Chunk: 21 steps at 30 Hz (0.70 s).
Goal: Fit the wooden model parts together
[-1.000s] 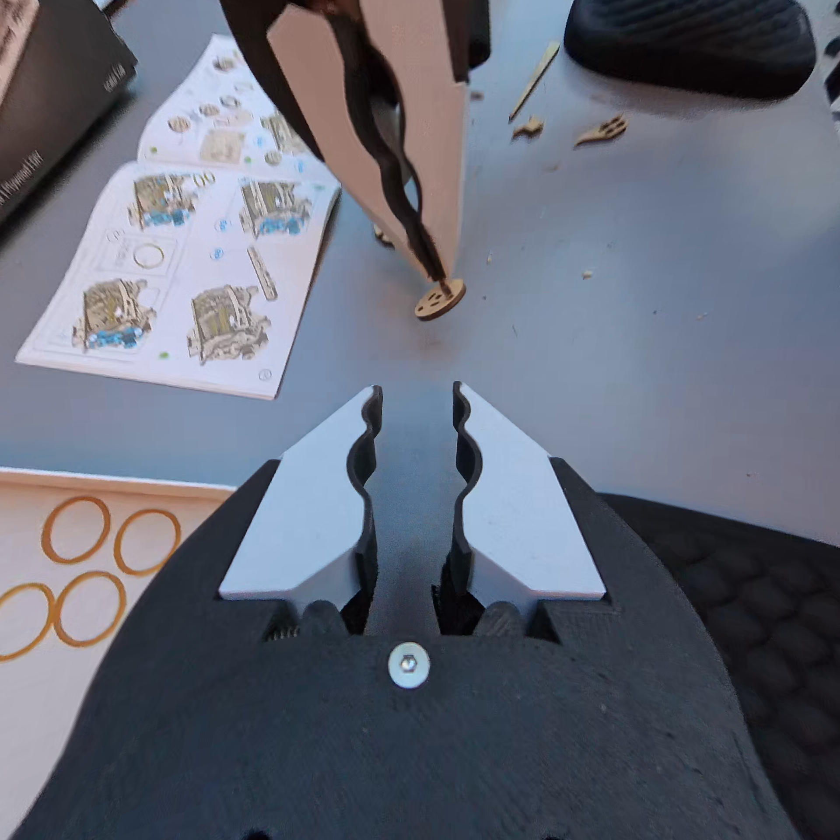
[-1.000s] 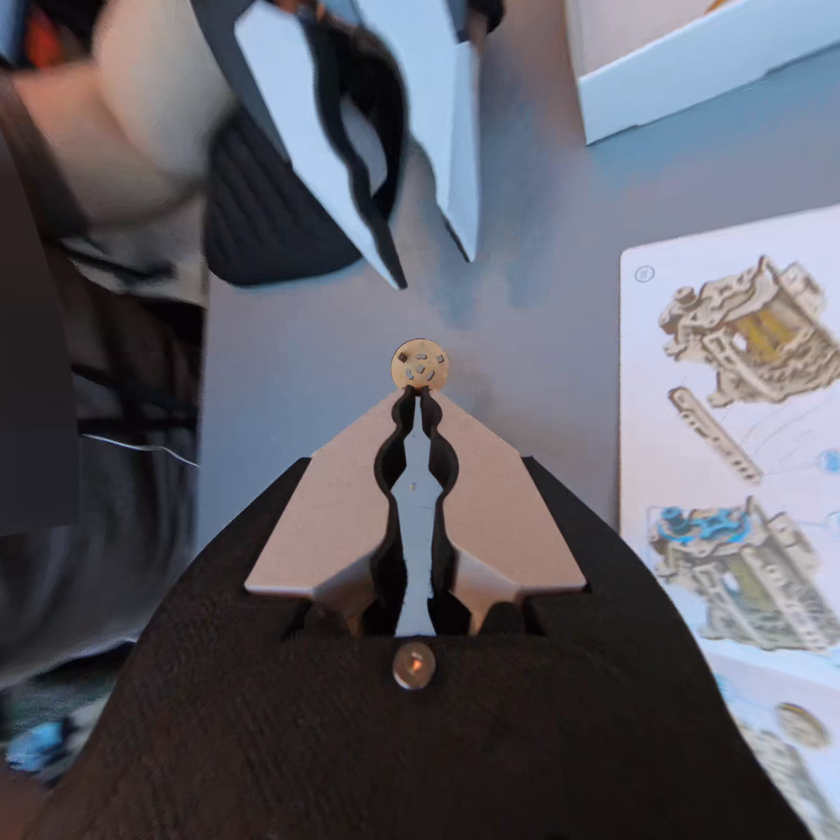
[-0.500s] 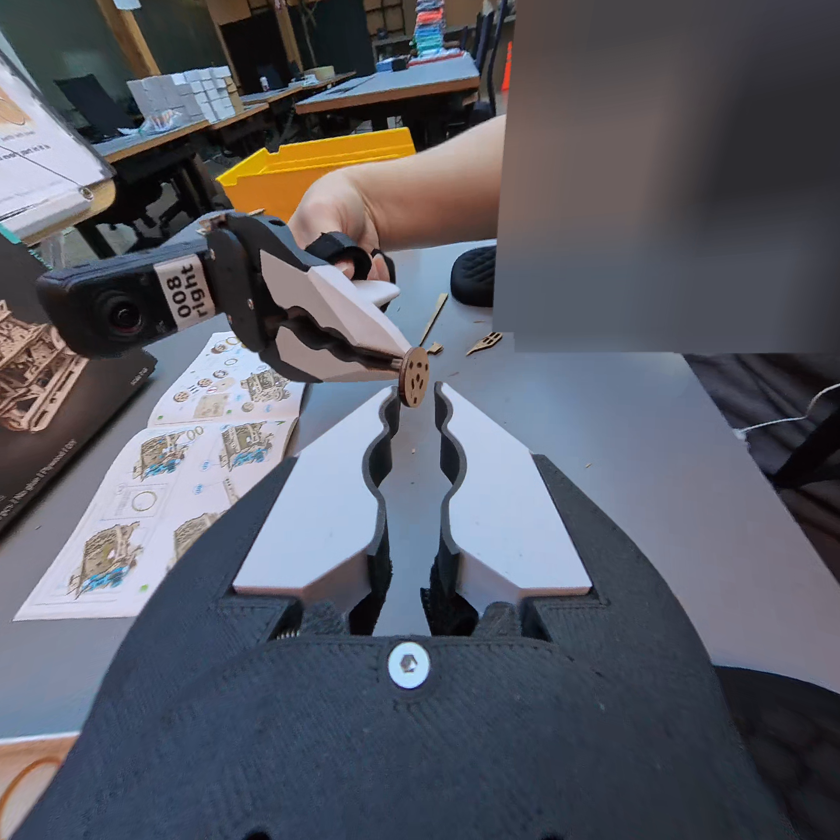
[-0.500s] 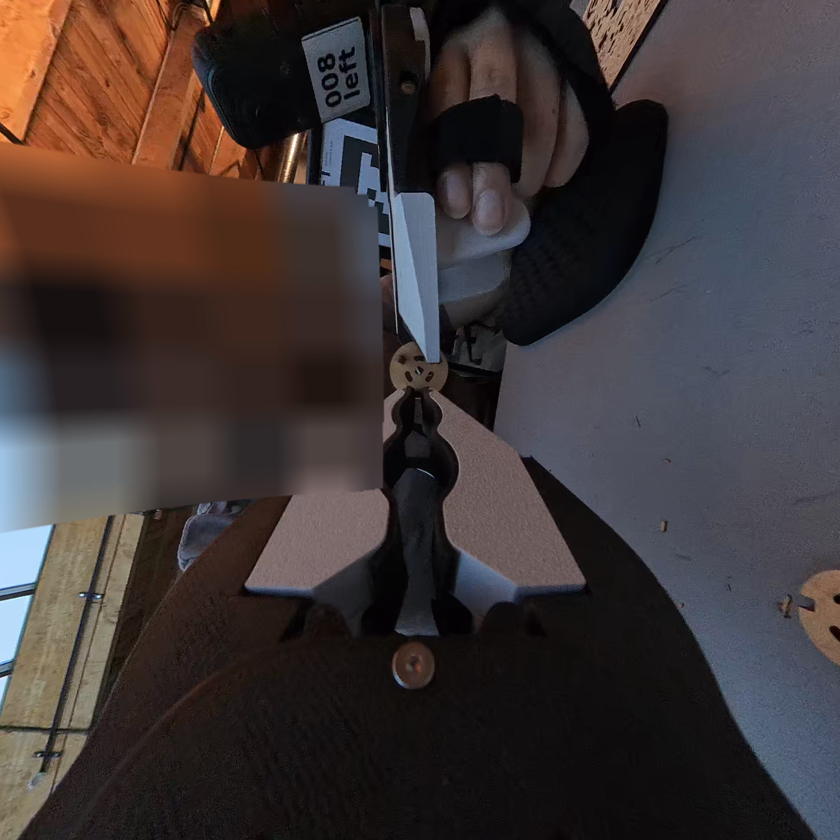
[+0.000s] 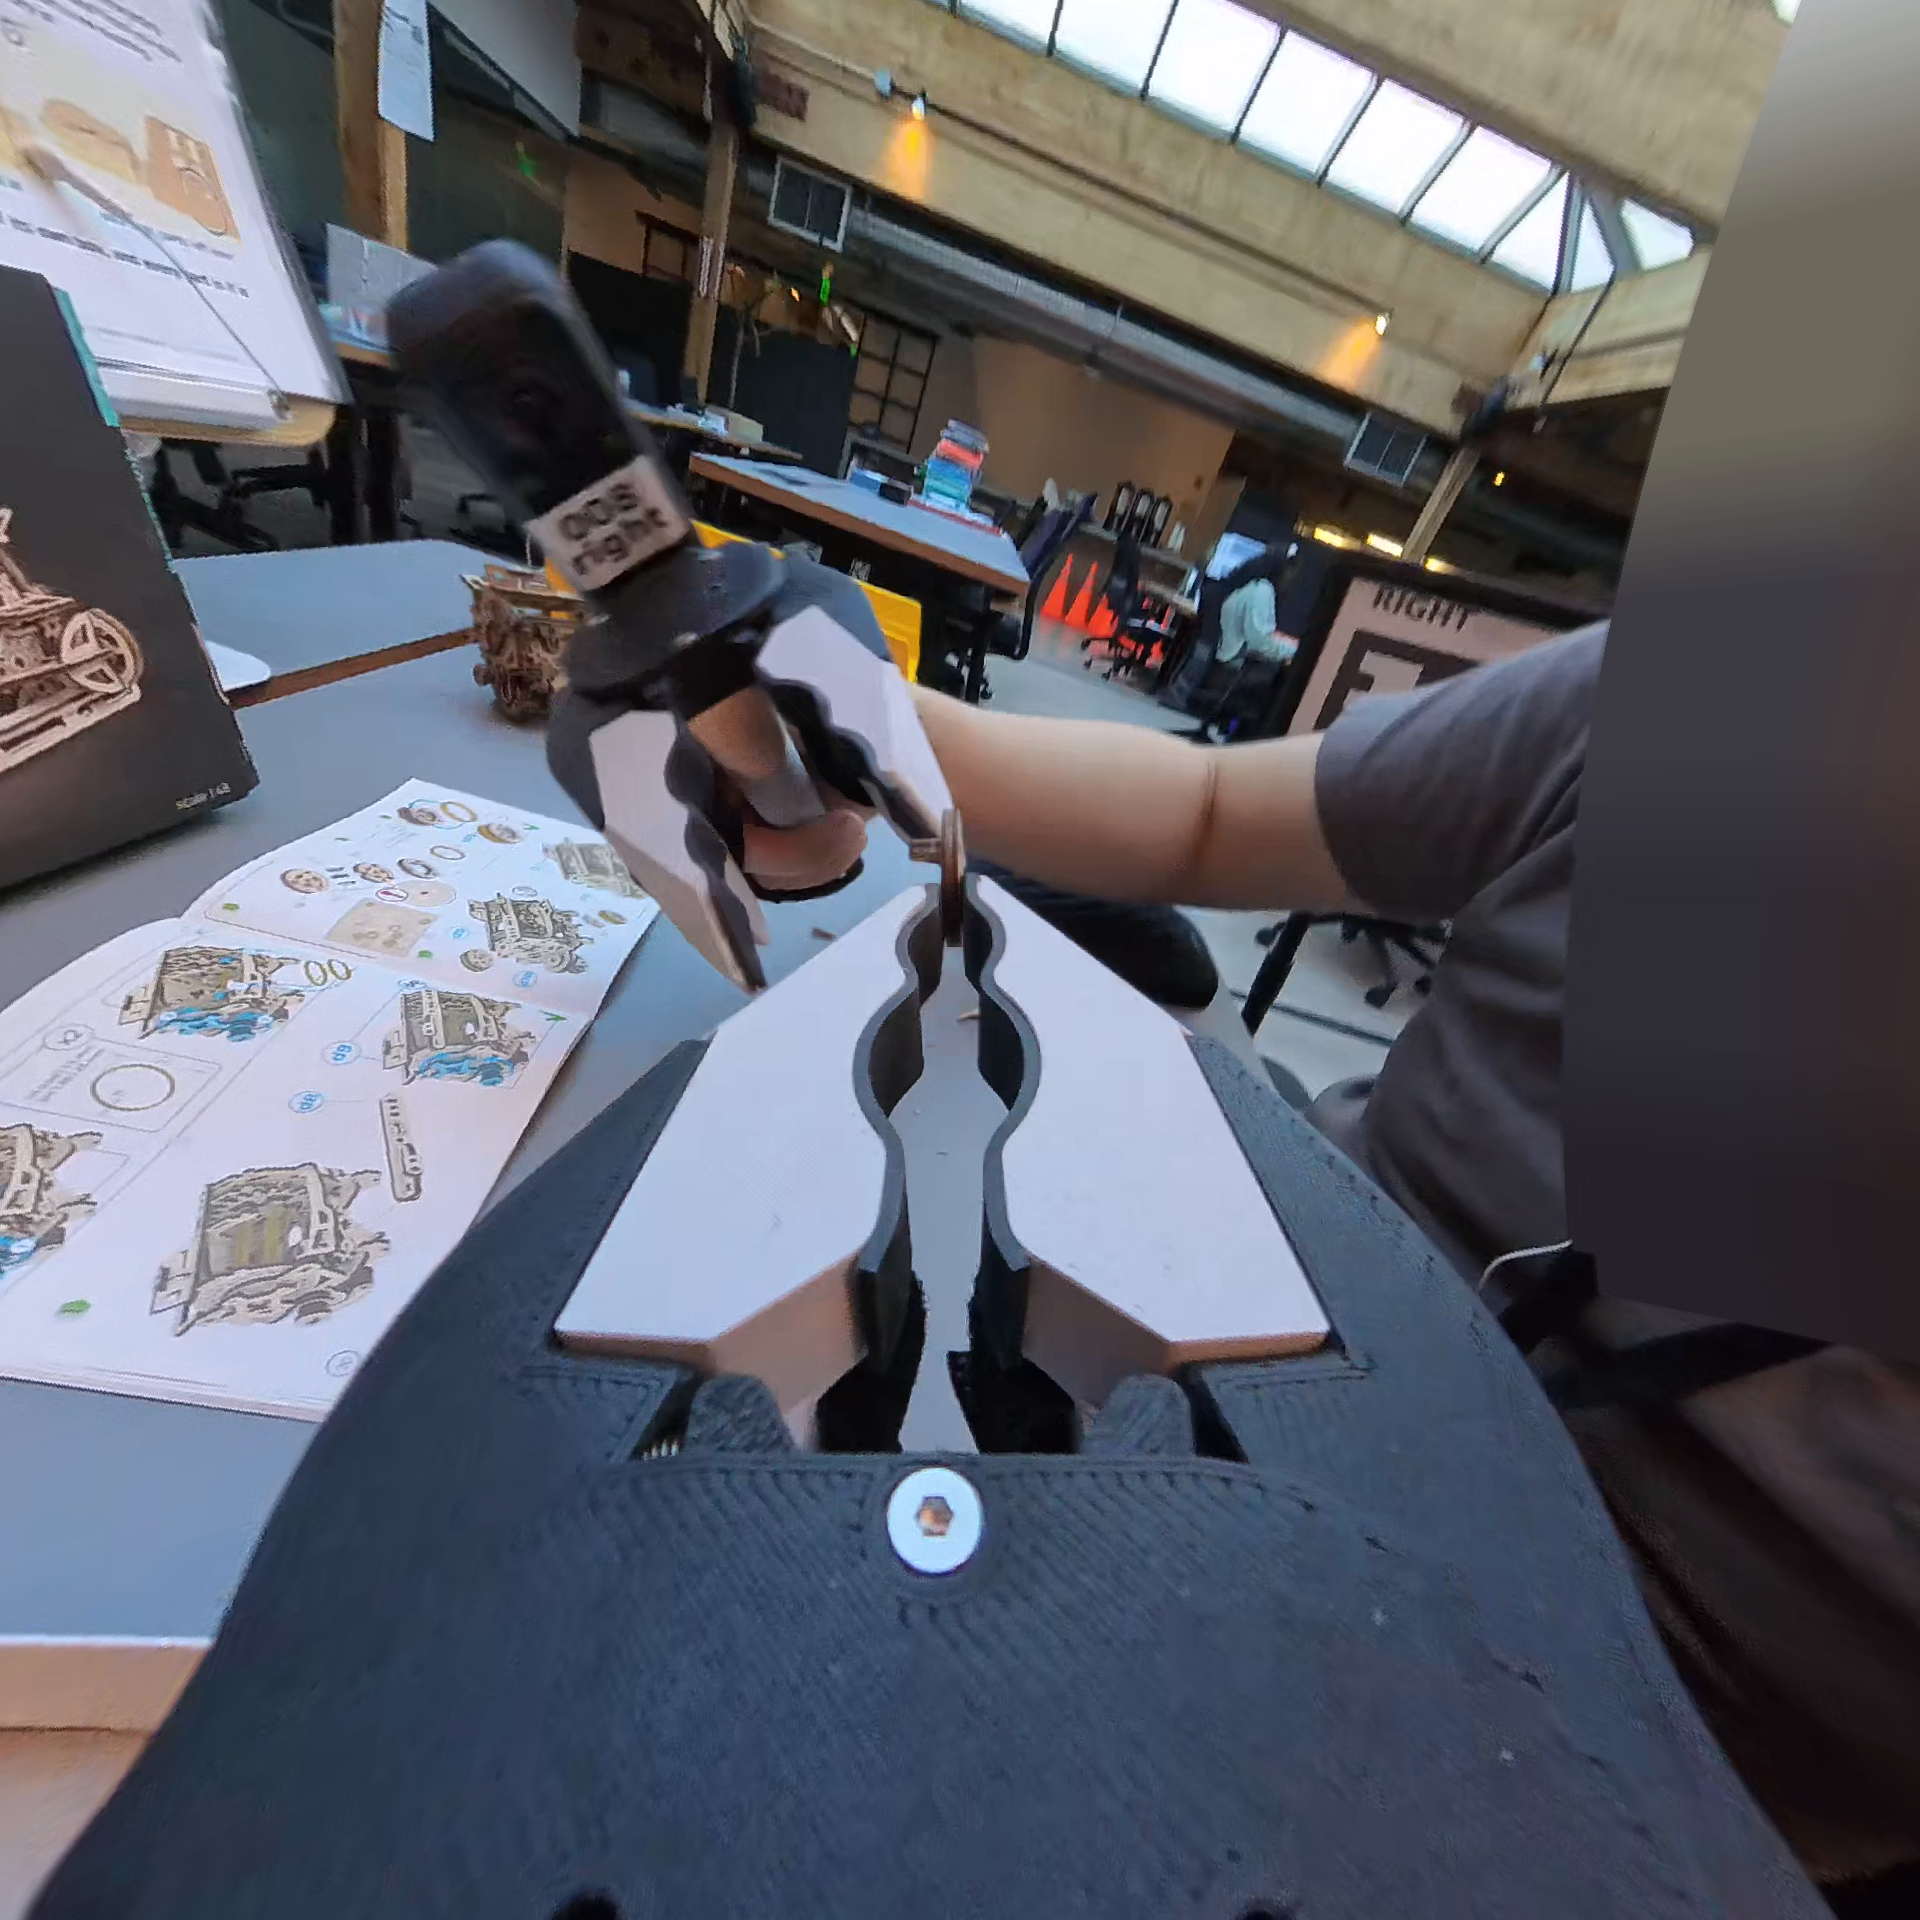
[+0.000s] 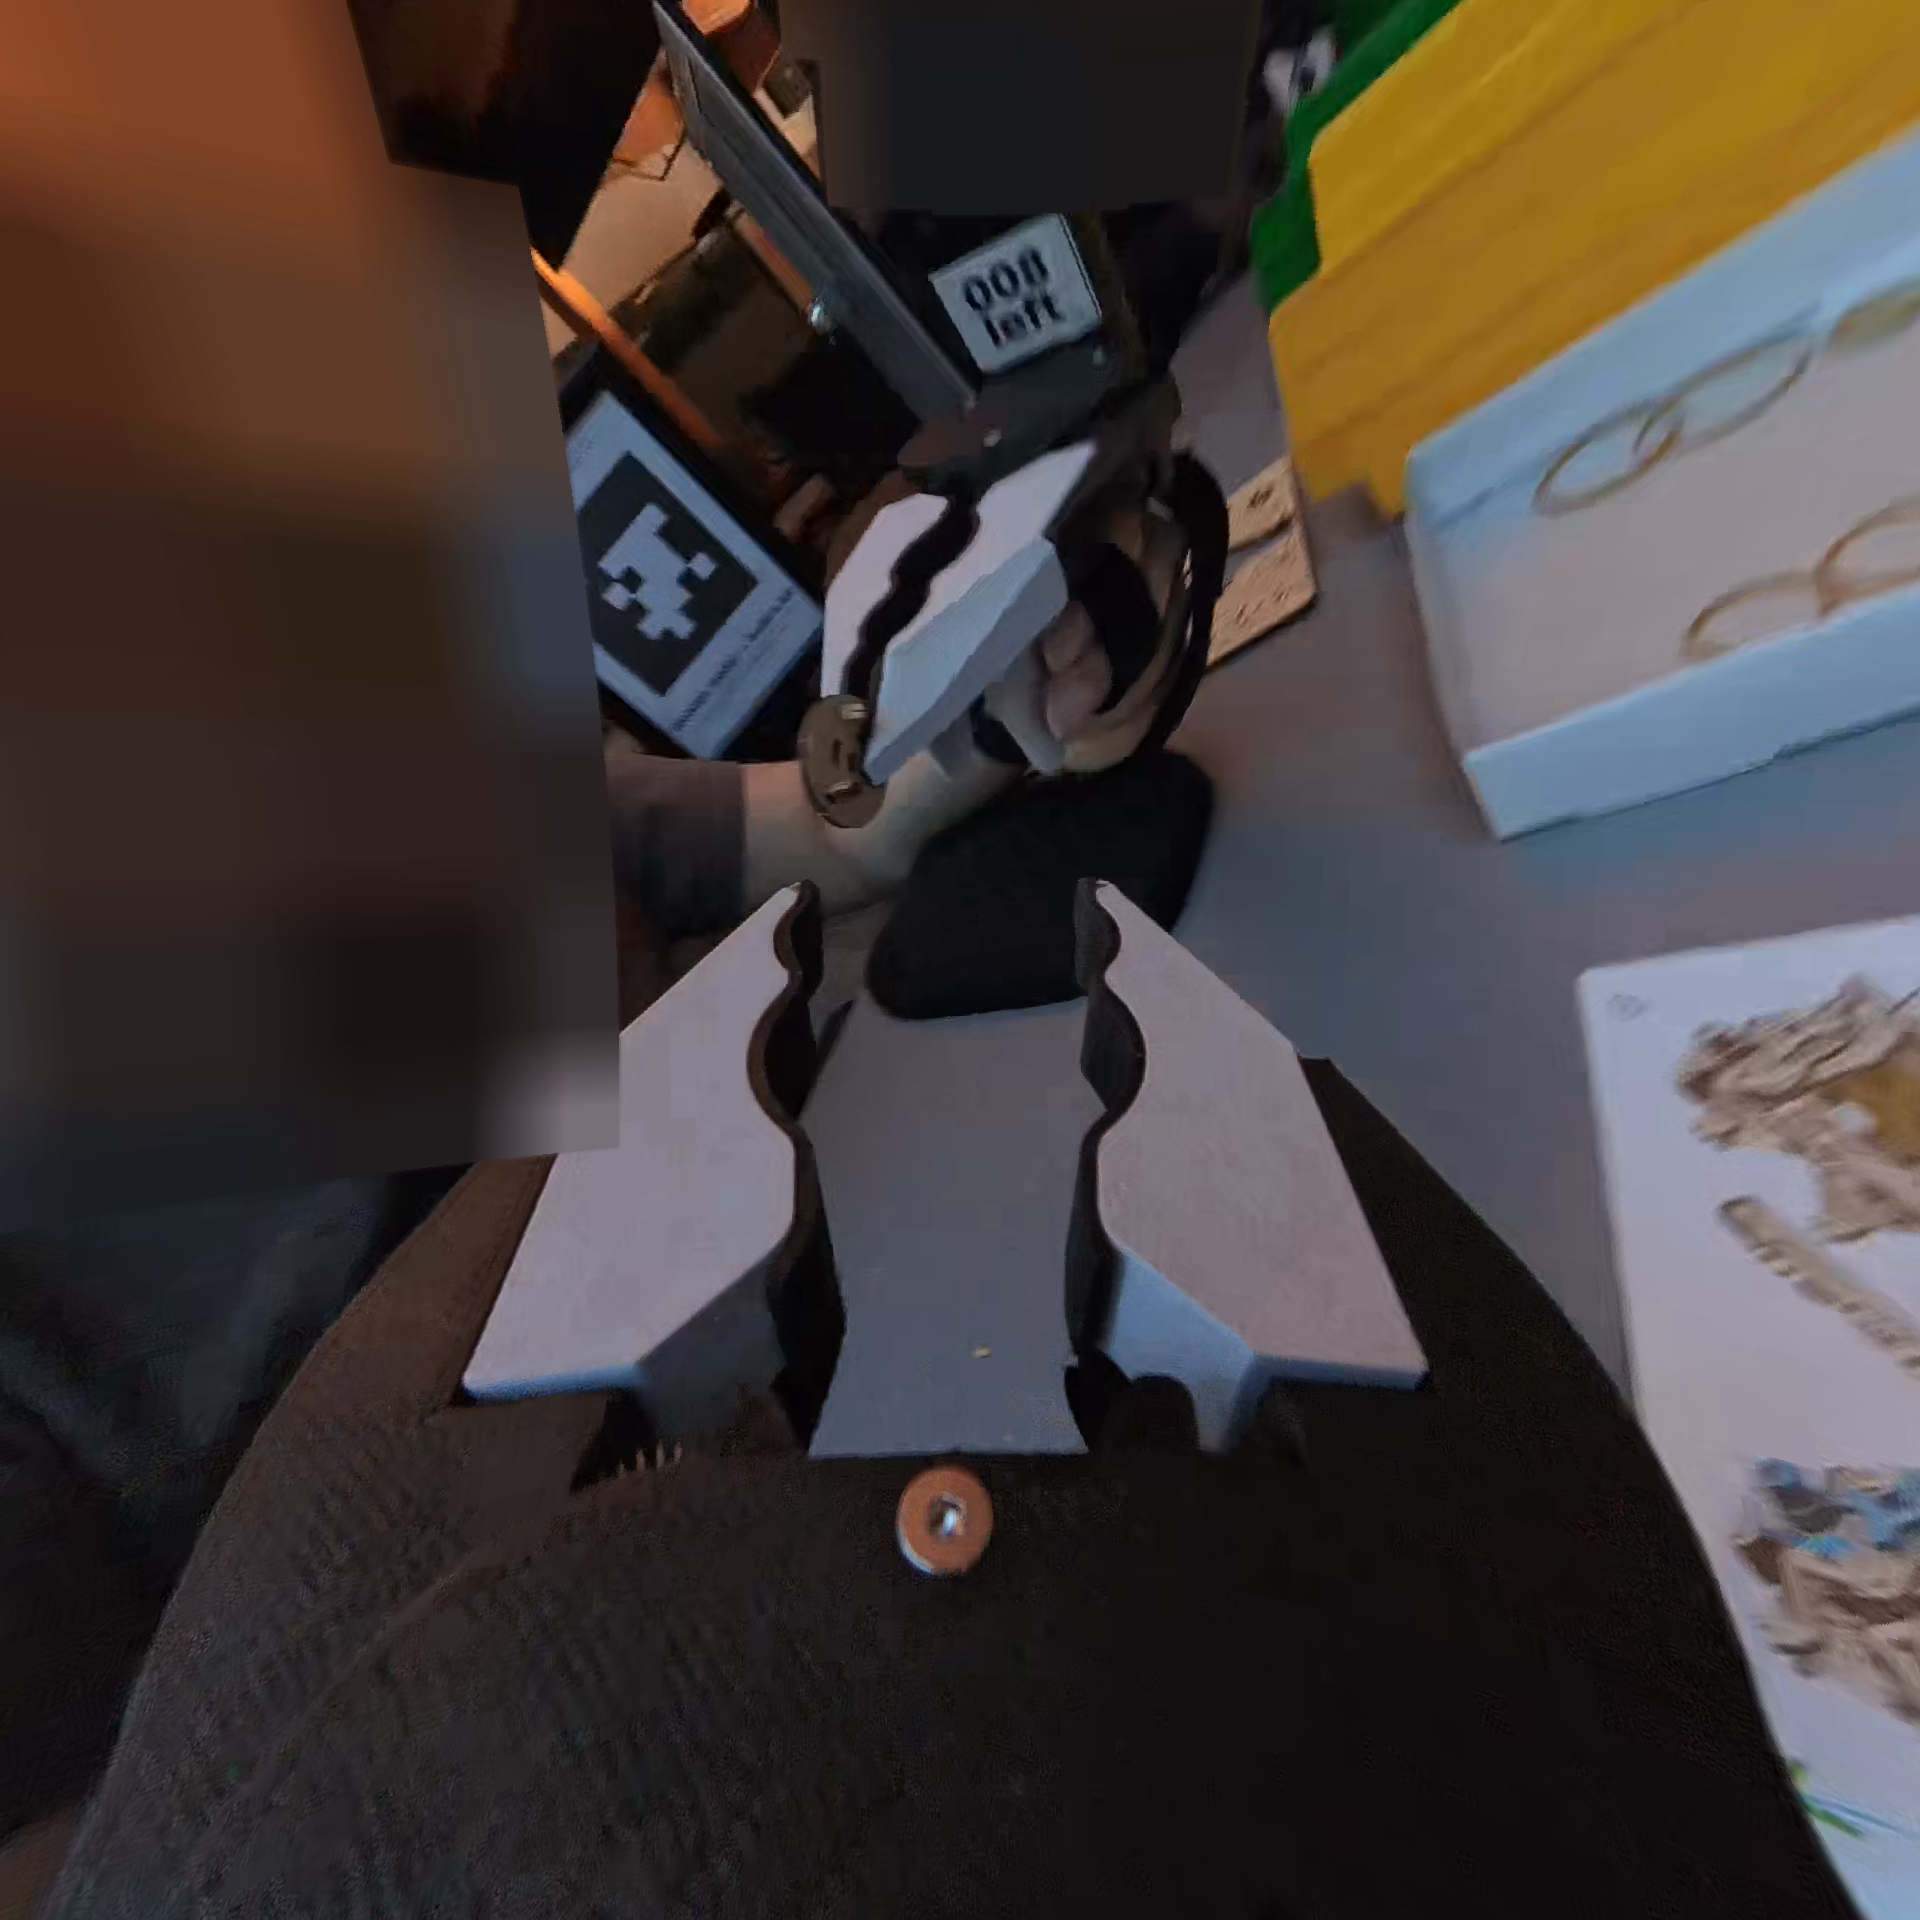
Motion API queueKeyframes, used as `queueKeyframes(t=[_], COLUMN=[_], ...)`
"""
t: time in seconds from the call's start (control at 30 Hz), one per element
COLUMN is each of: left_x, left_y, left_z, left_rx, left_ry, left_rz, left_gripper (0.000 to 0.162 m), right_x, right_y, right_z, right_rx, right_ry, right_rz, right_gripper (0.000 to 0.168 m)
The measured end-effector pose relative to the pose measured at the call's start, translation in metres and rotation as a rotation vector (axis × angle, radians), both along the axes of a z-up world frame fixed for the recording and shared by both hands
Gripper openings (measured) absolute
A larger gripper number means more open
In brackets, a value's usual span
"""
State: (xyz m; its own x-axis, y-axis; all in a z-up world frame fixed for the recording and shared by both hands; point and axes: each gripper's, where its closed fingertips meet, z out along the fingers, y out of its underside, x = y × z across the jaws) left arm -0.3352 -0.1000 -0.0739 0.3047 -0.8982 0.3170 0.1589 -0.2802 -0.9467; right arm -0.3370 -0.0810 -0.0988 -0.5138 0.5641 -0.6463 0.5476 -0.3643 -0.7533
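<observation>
A small round wooden disc with holes (image 5: 951, 868) is pinched edge-on between the tips of my left gripper (image 5: 948, 906), which is shut on it and held above the grey table. My right gripper (image 5: 836, 909) hangs just left of the disc, jaws spread and empty. In the right wrist view my right gripper (image 6: 945, 894) is open with nothing between its fingers. Beyond it my left gripper (image 6: 862, 743) holds the disc (image 6: 836, 769) at its tips.
An open instruction booklet (image 5: 312, 1091) lies left on the table, with a black model box (image 5: 83, 644) and an assembled wooden model (image 5: 520, 644) behind it. A white tray of wooden rings (image 6: 1662, 665), a yellow bin (image 6: 1507, 208) and a black pad (image 6: 1039, 914) lie ahead.
The disc has passed from my right gripper to my left. The left gripper has shut on it, the right has opened and drawn back, and both have been raised off the table.
</observation>
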Motion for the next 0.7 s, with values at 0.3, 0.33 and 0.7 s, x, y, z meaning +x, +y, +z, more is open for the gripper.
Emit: queueKeyframes(t=[0.3,0.33,0.7], left_x=[-0.001,0.000,0.015], left_y=[0.010,0.007,-0.025], left_z=[-0.004,-0.002,0.005], left_rx=[0.066,0.120,0.730], left_ry=[0.029,0.045,0.269], left_rz=[0.077,0.079,0.130], left_gripper=[0.000,0.000,0.000], right_x=[-0.007,-0.008,-0.001], right_y=[-0.006,-0.007,-0.045], right_z=[0.016,0.018,0.026], right_rx=[0.569,0.565,0.958], right_ry=[0.349,0.355,0.544], right_rz=[-0.309,-0.315,-0.297], right_gripper=[0.046,0.044,0.022])
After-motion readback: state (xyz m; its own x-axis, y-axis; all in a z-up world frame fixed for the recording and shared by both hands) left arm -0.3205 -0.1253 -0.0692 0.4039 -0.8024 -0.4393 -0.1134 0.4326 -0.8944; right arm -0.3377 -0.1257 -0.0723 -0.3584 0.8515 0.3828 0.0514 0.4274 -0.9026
